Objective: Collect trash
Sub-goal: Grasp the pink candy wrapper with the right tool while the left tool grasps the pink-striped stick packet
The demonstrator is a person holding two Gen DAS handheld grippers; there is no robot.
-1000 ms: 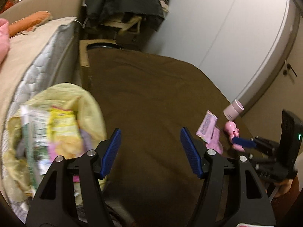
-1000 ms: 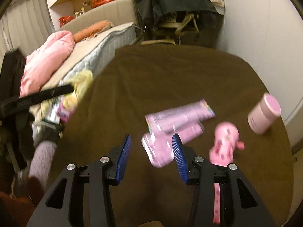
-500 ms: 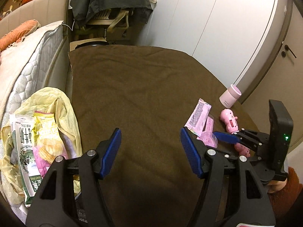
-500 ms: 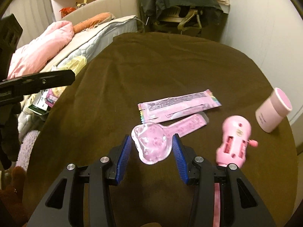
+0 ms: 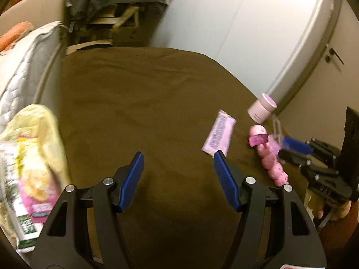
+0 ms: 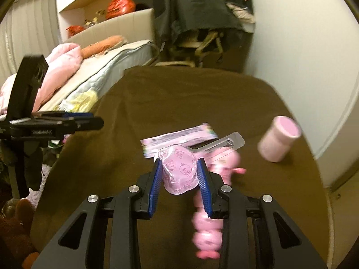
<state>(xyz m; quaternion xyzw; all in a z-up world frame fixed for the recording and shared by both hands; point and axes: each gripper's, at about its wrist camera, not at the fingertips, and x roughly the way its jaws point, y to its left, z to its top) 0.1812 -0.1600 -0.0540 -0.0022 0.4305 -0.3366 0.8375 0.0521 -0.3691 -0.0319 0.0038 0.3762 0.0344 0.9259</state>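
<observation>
While open, yellow bag (image 5: pixel 33 121) of wrappers (image 5: pixel 38 190)

A wide stretch of bare brown cloth (image 5: pixel 139 103) is seen across the centre and upper middle of the left wrist view, and passage there is blocked by nothing. The left edge is closed off by a yellow bag (image 5: pixel 42 130) of wrappers and by a mattress (image 5: pixel 24 67) above it. At the right, room is narrowed by a flat pink wrapper (image 5: pixel 218 134), a pink toy (image 5: pixel 269 157) and a tipped pink cup (image 5: pixel 261 109), set near one another. The far end is shut in by a draped chair (image 6: pixel 197 22).
</observation>
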